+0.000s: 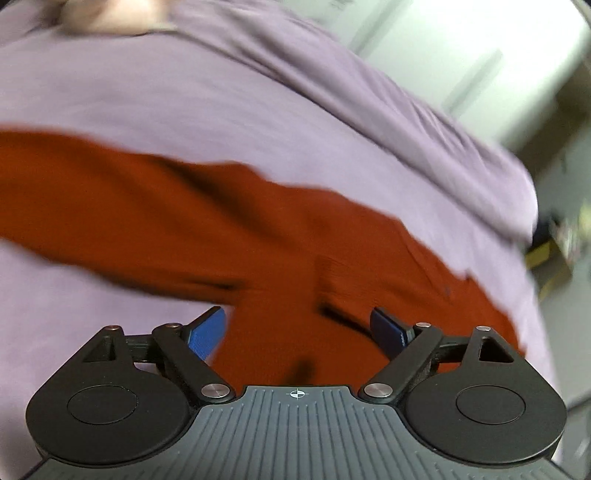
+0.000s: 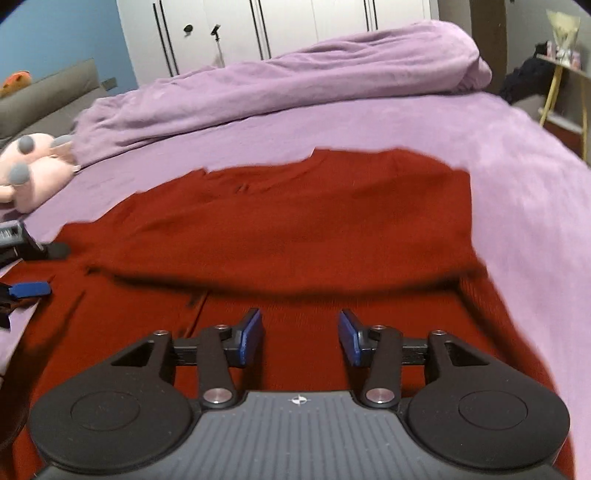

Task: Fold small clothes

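We see a red knitted garment (image 2: 295, 221) lying spread on a bed covered in a lilac sheet (image 2: 517, 184). In the right wrist view its far part is folded over the near part, and the fold's edge runs as a dark shadowed line across the cloth just ahead of the fingers. The garment sits toward the near edge of the bed, with bare sheet beyond it and to its right.

The right gripper (image 2: 301, 338) hangs above the near part of the garment with its blue pads (image 2: 251, 339) standing partly apart. Nothing is between them; we see only the red cloth beneath the gap.

The left gripper (image 1: 299, 332) is spread wide, its blue fingertips (image 1: 208, 332) far from one another, and it holds nothing. The picture from this side is blurred. The red garment runs as a slanting band across the sheet under and ahead of this gripper. At the left edge of the right wrist view we also catch this gripper's blue-tipped finger over the garment's left side.

A bunched lilac duvet (image 2: 295, 77) lies along the far side of the bed. A pink plush toy (image 2: 33, 170) with grey patches rests near the far left corner. Behind the bed stands a white wardrobe (image 2: 280, 26), and a small yellow-legged shelf (image 2: 561, 85) is beyond the right edge.
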`<state>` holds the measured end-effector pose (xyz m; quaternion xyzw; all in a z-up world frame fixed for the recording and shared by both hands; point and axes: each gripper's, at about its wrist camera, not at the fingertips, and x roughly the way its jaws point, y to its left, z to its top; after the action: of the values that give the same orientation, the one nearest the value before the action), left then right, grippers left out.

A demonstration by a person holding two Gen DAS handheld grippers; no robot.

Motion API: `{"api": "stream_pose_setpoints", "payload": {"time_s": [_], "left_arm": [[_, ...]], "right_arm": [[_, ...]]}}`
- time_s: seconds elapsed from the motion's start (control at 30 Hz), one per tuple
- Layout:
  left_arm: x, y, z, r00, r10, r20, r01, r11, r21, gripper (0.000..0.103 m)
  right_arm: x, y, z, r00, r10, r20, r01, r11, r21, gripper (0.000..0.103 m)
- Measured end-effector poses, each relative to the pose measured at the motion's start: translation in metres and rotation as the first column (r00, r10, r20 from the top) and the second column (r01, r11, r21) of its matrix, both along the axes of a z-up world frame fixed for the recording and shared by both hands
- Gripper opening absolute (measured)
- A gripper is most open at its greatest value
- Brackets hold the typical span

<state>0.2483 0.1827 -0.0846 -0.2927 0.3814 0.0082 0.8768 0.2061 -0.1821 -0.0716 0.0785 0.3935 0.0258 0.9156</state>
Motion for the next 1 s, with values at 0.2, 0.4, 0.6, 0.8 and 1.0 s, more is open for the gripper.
{"api": "stream_pose_setpoints", "payload": {"time_s": [0.2,0.4,0.6,0.8,1.0], "left_arm": [[-0.060,0.122,-0.016,0.943,0.334,-0.015,-0.334,0.941,-0.062,0.084],[-0.073,0.199,-0.037,0.851,0.525,-0.037,-0.522,0.835,-0.174,0.064],[-0.065,0.231,-0.051,0.776,0.629,-0.049,-0.609,0.725,-0.321,0.057],[-0.051,0.238,-0.053,0.770,0.633,-0.082,-0.629,0.731,-0.266,0.009],[-0.024,0.189,0.015,0.892,0.429,0.141,-0.423,0.903,-0.076,0.008]], "right_arm": [[-0.025,0.000,0.002,1.000,-0.017,-0.023,0.019,0.996,0.086,0.046],[-0.021,0.014,0.002,0.999,-0.014,-0.037,0.017,0.995,0.094,0.044],[-0.020,0.024,0.001,0.999,-0.020,-0.037,0.023,0.996,0.090,0.044],[-0.021,0.017,0.000,0.999,-0.034,-0.032,0.038,0.991,0.128,0.044],[-0.025,0.008,-0.001,0.998,-0.056,-0.024,0.059,0.985,0.161,0.042]]}}
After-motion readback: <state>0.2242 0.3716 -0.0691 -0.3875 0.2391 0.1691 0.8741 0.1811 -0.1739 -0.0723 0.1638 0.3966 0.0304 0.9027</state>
